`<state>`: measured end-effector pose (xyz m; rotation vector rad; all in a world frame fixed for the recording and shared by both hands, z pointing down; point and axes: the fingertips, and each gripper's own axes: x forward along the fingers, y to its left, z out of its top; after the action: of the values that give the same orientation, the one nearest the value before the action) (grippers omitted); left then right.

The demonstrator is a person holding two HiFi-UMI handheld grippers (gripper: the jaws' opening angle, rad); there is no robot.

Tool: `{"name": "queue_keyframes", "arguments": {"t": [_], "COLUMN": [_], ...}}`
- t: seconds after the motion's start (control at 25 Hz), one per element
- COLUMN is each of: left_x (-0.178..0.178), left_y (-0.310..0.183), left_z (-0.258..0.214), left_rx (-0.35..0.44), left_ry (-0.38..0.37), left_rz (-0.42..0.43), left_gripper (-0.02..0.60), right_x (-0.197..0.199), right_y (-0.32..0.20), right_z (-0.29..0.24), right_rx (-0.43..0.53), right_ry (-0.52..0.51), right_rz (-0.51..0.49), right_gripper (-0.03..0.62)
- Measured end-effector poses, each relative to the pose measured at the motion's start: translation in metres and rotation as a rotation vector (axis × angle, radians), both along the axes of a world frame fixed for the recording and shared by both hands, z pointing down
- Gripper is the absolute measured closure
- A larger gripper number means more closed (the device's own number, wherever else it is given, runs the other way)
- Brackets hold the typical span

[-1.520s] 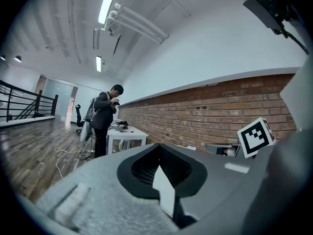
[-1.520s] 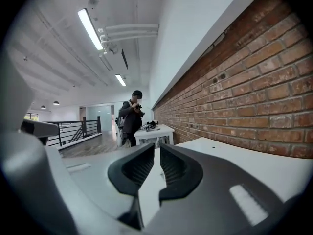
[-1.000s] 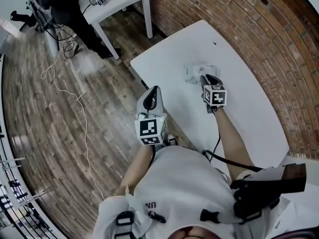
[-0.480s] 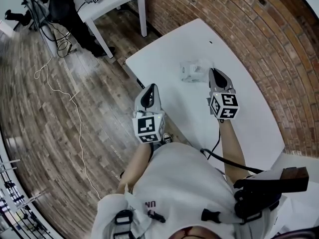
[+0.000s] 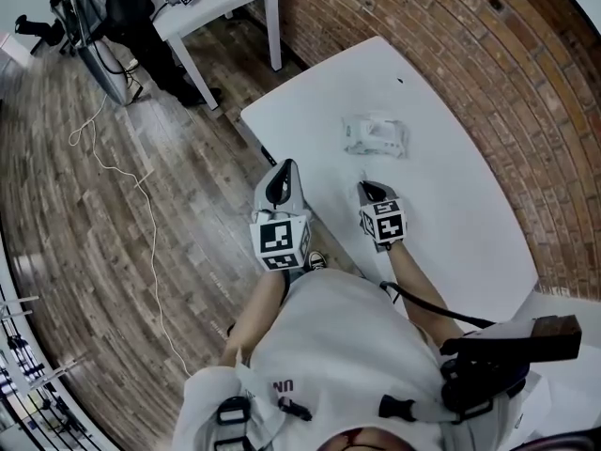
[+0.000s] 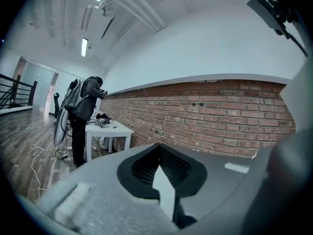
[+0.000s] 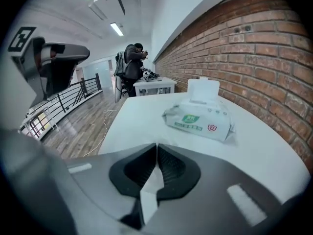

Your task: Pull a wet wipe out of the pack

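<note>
The wet wipe pack (image 5: 376,134) is a soft, whitish pouch with a green label (image 7: 188,119) and a red mark on its front. Its flip lid (image 7: 203,90) stands open. It lies flat on the white bench (image 5: 451,214).

A second ago the right gripper (image 5: 368,188) was at the pack. Now it is drawn back toward the person, well apart from the pack, fingers (image 7: 168,163) pressed together. The pack has kept its place.

The left gripper (image 5: 286,165) hovers off the bench edge, farther from the pack than the right one, fingers (image 6: 171,165) also pressed together.

Beyond the pack runs a brick wall (image 5: 507,83). Far from the pack, across the wooden floor (image 5: 75,252) with a loose cable (image 5: 131,177), a person (image 5: 122,7) stands at a small white table (image 5: 211,3). Bare bench lies between the right gripper and the pack.
</note>
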<state>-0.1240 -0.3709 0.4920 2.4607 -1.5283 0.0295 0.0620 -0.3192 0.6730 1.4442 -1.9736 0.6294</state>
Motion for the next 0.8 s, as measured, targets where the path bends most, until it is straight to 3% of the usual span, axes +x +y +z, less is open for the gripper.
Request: {"name": "queue_keyframes", "arguments": {"t": [0.08, 0.2, 0.32, 0.4, 0.52, 0.6, 0.68, 0.8], "left_x": [-0.002, -0.003, -0.001, -0.001, 0.002, 0.008, 0.015, 0.022], "left_y": [-0.001, -0.002, -0.004, -0.005, -0.006, -0.002, 0.002, 0.006], "left_z": [-0.001, -0.001, -0.003, -0.005, -0.01, -0.016, -0.021, -0.022], "left_rx": [0.002, 0.006, 0.012, 0.018, 0.03, 0.045, 0.066, 0.087], "left_ry": [-0.002, -0.005, -0.006, -0.006, -0.005, -0.007, -0.014, -0.033], "left_rz": [-0.001, 0.002, 0.009, 0.012, 0.019, 0.034, 0.047, 0.055], "left_gripper": [0.578, 0.578, 0.578, 0.578, 0.578, 0.578, 0.578, 0.578], "right_x": [-0.001, -0.004, -0.009, -0.015, -0.018, -0.024, -0.033, -0.039], "right_y": [0.002, 0.003, 0.004, -0.001, -0.017, -0.024, -0.027, -0.024], "right_z": [0.004, 0.005, -0.018, -0.064, -0.158, -0.199, -0.217, -0.217], "right_rx": [-0.027, -0.051, -0.002, 0.123, 0.438, 0.578, 0.645, 0.665], "right_ry": [-0.027, -0.066, -0.099, -0.152, -0.216, -0.23, -0.227, -0.209], "right_rz": [0.004, -0.008, -0.031, -0.035, 0.012, 0.032, 0.049, 0.076], "right_gripper": [0.572, 0.499, 0.49, 0.49, 0.588, 0.588, 0.588, 0.588]}}
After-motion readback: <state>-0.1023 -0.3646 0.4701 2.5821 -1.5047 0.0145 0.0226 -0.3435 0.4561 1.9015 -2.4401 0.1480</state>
